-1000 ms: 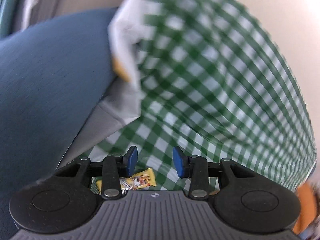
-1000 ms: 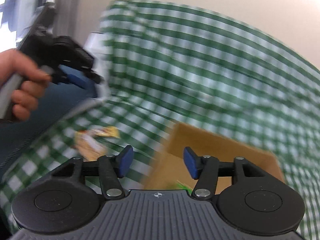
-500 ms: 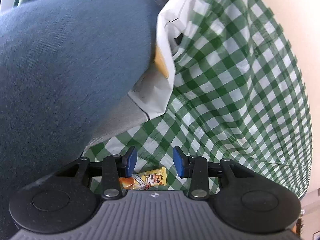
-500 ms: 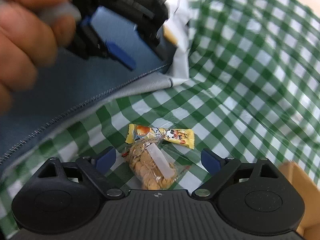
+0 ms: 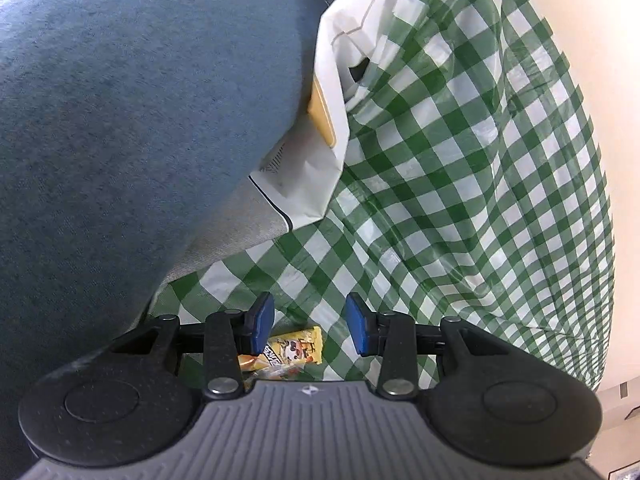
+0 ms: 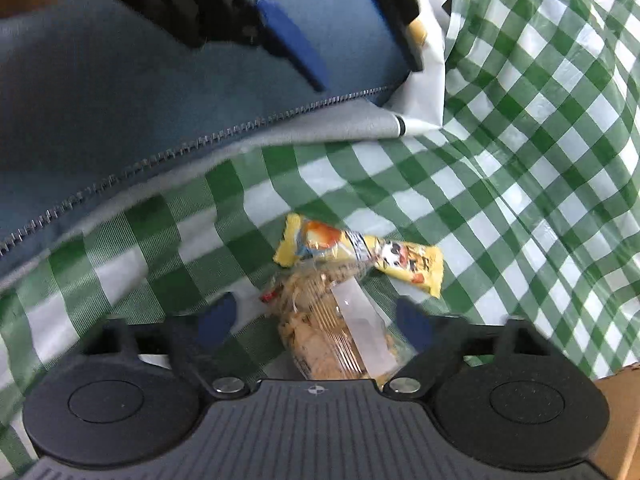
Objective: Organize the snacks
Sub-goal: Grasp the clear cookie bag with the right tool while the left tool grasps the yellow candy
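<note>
A clear bag of crackers [image 6: 332,324] lies on the green checked cloth [image 6: 520,160], with a yellow snack bar [image 6: 360,256] resting against its far end. My right gripper [image 6: 316,318] hangs low over the bag with one jaw on each side. The jaws are closing, and the pads do not press the bag. My left gripper [image 5: 309,322] hovers open above the same yellow snack bar [image 5: 298,346], nothing between its pads. It also shows at the top of the right wrist view as the left gripper [image 6: 368,76].
A blue zipped cushion [image 5: 140,140] fills the left side. A white paper bag [image 5: 320,160] holding something yellow leans against it. A cardboard box's corner [image 6: 618,420] sits at the lower right. The checked cloth stretches away to the right, wrinkled.
My right gripper swung from over the cardboard box down to the two snacks; its jaws spread wide, then narrowed around the cracker bag. My left gripper rolled and settled above the yellow bar.
</note>
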The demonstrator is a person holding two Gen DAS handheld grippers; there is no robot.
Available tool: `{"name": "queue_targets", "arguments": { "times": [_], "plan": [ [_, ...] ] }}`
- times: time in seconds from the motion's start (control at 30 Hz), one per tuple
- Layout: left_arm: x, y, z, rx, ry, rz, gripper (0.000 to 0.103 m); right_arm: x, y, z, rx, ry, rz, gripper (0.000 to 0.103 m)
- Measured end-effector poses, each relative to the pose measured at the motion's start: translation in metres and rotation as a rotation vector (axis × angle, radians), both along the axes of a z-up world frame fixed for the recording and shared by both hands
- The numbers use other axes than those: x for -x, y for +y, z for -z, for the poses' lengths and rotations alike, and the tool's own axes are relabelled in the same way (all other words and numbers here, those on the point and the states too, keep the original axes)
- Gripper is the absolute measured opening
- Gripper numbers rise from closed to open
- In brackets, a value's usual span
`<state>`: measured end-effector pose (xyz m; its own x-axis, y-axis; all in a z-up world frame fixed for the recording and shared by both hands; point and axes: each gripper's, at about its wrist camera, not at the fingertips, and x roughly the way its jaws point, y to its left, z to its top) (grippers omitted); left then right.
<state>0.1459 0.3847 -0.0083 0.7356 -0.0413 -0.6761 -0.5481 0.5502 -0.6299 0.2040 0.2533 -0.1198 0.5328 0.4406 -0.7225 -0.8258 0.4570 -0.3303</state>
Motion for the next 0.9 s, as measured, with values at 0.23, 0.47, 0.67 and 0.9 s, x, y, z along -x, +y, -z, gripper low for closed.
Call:
{"name": "queue_targets", "arguments": {
  "times": [0.23,0.47,0.67,0.9],
  "plan": [
    [0.0,-0.003,0.002,-0.014,0.014,0.018,0.043,0.014,-0.043,-0.026,-0.081,0.048,0.111,0.041],
    [-0.018,-0.029,0.008,-0.145,0.084,0.149,0.046,0.069,-0.099,-0.038,-0.212,0.155,0.274,0.041],
    [-0.041,-0.065,0.021,-0.378,0.215,0.315,0.067,0.109,-0.136,-0.013,-0.26,0.204,0.394,0.041],
    [-0.051,-0.073,0.045,-0.416,0.236,0.355,0.073,0.137,-0.145,0.008,-0.277,0.219,0.309,0.055]
  ]
}}
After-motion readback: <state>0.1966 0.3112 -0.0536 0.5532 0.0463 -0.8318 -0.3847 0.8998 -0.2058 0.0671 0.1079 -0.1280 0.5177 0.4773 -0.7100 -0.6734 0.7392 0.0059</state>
